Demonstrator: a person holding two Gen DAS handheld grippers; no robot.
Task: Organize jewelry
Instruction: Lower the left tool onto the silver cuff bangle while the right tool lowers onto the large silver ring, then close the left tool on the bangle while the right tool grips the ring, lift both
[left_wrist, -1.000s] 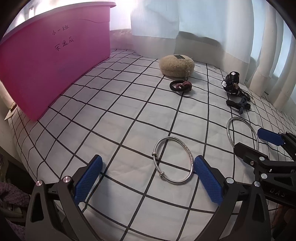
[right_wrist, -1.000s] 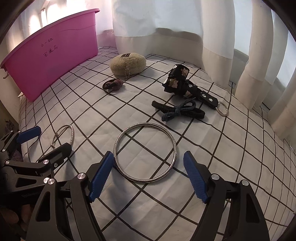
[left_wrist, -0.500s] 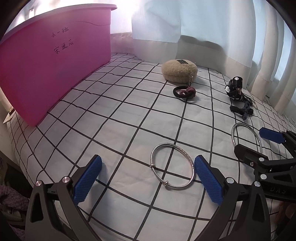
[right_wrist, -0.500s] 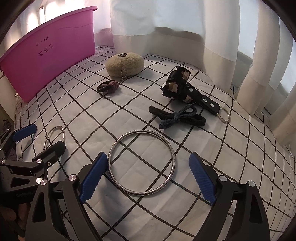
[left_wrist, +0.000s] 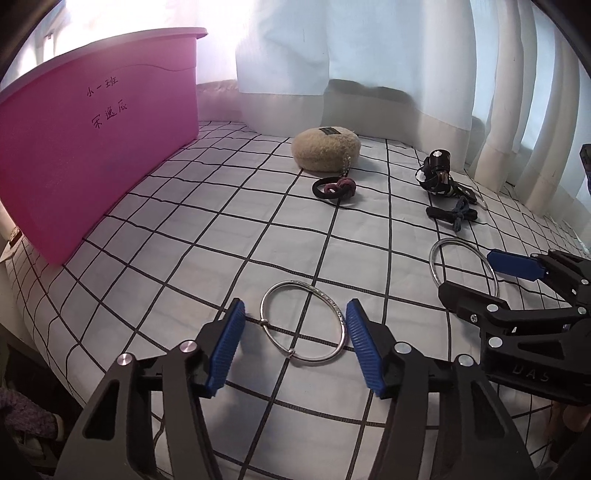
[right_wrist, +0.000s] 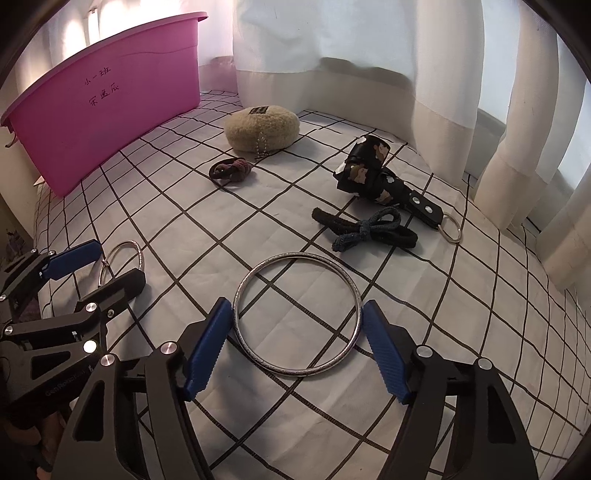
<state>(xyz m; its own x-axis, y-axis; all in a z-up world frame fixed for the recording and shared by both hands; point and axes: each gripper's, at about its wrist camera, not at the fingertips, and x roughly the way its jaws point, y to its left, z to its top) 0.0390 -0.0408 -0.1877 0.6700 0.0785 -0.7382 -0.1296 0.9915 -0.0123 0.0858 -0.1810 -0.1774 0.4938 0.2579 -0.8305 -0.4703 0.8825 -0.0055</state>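
A silver beaded bangle lies flat on the checked cloth, between the blue pads of my left gripper, which is open around it and close on both sides. It also shows in the right wrist view. A larger plain silver bangle lies between the pads of my right gripper, open and near its rim. That bangle shows in the left wrist view, with the right gripper over it.
A pink tub stands at the left. A tan fuzzy pouch, a dark red hair tie, a black patterned keychain strap and a black and blue bow tie band lie farther back. White curtains hang behind.
Both grippers have narrowed their jaws around their bangles and moved slightly forward. The bangles lie where they were.
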